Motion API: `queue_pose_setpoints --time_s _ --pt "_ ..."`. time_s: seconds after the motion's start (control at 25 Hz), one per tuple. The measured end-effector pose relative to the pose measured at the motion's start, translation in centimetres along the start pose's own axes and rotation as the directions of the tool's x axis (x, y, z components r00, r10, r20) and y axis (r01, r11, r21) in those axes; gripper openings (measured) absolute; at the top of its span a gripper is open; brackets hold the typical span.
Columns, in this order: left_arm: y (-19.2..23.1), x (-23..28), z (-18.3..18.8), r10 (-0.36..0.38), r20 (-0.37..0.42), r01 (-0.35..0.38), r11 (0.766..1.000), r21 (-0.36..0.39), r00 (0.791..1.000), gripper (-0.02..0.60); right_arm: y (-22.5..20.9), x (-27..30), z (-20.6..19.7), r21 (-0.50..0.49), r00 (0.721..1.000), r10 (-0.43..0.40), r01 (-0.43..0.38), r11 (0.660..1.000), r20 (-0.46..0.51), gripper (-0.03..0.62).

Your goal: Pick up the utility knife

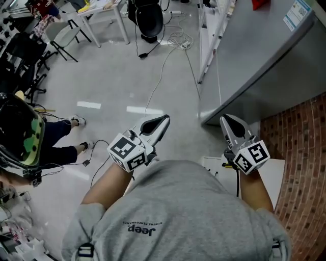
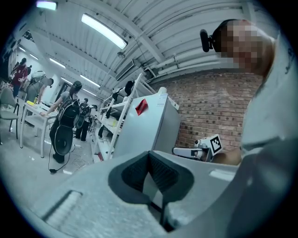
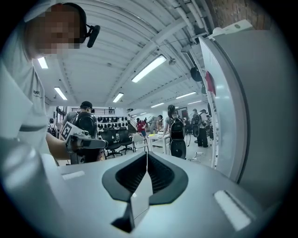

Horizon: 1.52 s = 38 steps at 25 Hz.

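No utility knife shows clearly in any view. In the head view my left gripper (image 1: 163, 120) and right gripper (image 1: 226, 120) are held level in front of my chest, above the floor, jaws pointing away from me. Both are shut with nothing between the pads, as each gripper's own view confirms: left gripper (image 2: 149, 153), right gripper (image 3: 147, 154). Each gripper also shows in the other's view, the right gripper (image 2: 191, 152) and the left gripper (image 3: 88, 143). A small yellow and black thing (image 1: 226, 164) lies by the right gripper on a white table (image 1: 272, 173); I cannot tell what it is.
A tall grey cabinet (image 1: 254, 61) stands ahead on the right, with a brick wall (image 1: 300, 142) beside it. Cables (image 1: 168, 56) trail over the grey floor. A person's legs (image 1: 56, 137) are at the left. A black bag (image 1: 149, 20) and a white table (image 1: 102, 12) stand far ahead.
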<state>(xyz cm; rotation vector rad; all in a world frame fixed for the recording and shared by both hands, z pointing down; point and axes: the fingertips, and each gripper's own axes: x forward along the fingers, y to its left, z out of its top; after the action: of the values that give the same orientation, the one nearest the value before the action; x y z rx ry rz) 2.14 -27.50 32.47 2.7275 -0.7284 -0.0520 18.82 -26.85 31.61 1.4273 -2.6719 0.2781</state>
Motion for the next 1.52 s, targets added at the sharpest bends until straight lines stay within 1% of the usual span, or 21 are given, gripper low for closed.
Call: queue_pose_setpoints --time_s 0.08,0.12,0.24,0.32,0.48,0.64,0.72,0.84,0.96,1.16,1.32,1.52 --pt "0.4 -0.2 0.2 -0.003 -0.001 0.003 1.000 -0.001 1.000 -0.002 0.4 0.3 0.2 -0.001 1.000 0.004 -0.004 1.000 0.002 0.023" --pt "0.6 -0.5 0.3 -0.005 0.000 0.005 1.000 0.000 1.000 -0.002 0.8 0.5 0.4 -0.003 1.000 0.016 -0.016 1.000 0.001 0.040" --pt "0.9 -0.9 0.4 -0.012 0.002 0.012 1.000 0.006 1.000 -0.002 2.5 0.9 0.2 -0.054 0.997 0.072 -0.074 0.996 -0.029 0.201" --pt "0.8 -0.6 0.1 -0.018 -0.002 0.018 1.000 0.008 1.000 -0.002 2.8 0.5 -0.1 -0.116 0.994 0.096 -0.102 0.988 -0.060 0.249" --pt "0.0 1.0 -1.1 -0.049 -0.032 0.049 0.999 0.010 0.998 -0.002 1.9 -1.4 -0.9 -0.211 0.989 0.087 -0.110 0.971 -0.116 0.268" --pt "-1.5 2.7 -1.9 -0.111 -0.074 0.111 0.994 0.007 0.991 -0.002 0.7 -4.2 -2.0 -0.260 0.980 0.026 -0.078 0.963 -0.198 0.272" --pt "-2.6 4.3 -2.7 -0.147 -0.098 0.147 0.989 0.001 0.984 -0.002 -0.5 -5.9 -3.1 -0.276 0.967 -0.011 -0.062 0.959 -0.256 0.275" --pt "-4.7 7.2 -4.6 -0.206 -0.139 0.205 0.979 -0.017 0.969 -0.002 -2.5 -9.3 -6.1 -0.307 0.940 -0.034 -0.076 0.949 -0.339 0.275" --pt "-7.3 10.4 -6.7 -0.267 -0.176 0.265 0.964 -0.037 0.947 -0.002 -4.7 -12.9 -9.4 -0.323 0.899 -0.062 -0.091 0.942 -0.434 0.276" --pt "-11.7 15.4 -10.3 -0.348 -0.229 0.346 0.937 -0.050 0.909 -0.002 -7.6 -17.9 -16.0 -0.346 0.816 -0.083 -0.148 0.926 -0.571 0.275" --pt "-14.6 18.2 -13.5 -0.398 -0.270 0.397 0.916 -0.059 0.877 -0.002 -8.6 -20.9 -21.6 -0.349 0.721 -0.068 -0.249 0.903 -0.690 0.275" --pt "-17.2 20.9 -17.4 -0.437 -0.321 0.441 0.895 -0.065 0.840 -0.002 -9.2 -23.7 -28.7 -0.301 0.577 -0.021 -0.394 0.868 -0.816 0.267"
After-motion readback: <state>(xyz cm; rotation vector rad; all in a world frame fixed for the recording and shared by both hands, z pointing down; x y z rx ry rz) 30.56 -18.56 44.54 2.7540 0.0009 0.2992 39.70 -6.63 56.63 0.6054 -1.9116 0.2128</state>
